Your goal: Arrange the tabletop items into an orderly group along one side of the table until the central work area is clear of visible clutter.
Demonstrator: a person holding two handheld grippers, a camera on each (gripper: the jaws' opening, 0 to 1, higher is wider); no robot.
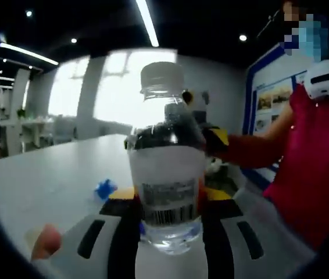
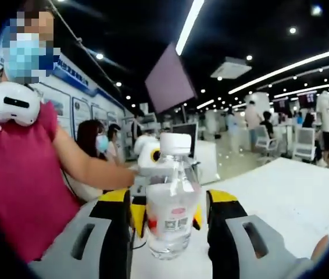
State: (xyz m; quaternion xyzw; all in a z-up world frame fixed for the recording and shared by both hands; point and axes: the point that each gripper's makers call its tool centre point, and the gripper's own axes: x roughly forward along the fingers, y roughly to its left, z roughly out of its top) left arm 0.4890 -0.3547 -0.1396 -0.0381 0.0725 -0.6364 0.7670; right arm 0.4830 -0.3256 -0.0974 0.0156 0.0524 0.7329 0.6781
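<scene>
1. Left side first: my left gripper point(image 1: 167, 224) has its fingers pinched on a clear water bottle point(image 1: 165, 168), gripping it low on the body, just under the barcode on its label. The bottle stands upright between the dark pads, its clear cap at the top.
2. Beyond that bottle the white worktop point(image 1: 54, 168) stretches away, and one small blue item point(image 1: 104, 189) lies on it, just left of my fingers. I can't make out what it is.
3. A person in a red top point(image 1: 321, 174) stands on the right of the left gripper view, one arm reaching in behind the bottle.
4. Over to the right gripper view: the same person in red is now on the left, arm stretched toward the middle.
5. My right gripper point(image 2: 170, 224) is clamped on a second bottle point(image 2: 172, 203), white-capped and upright, with its fingers squeezing the labelled lower half.
6. Right of it the worktop point(image 2: 286, 192) runs open and pale.
7. My read: both hands are loaded, so this looks like the carrying step, with two bottles lifted and neither yet parked.
8. The next move calls for choosing one edge of the worktop, lowering each bottle upright and close beside the other, then spreading the fingers. After that, the blue item probably wants collecting.
</scene>
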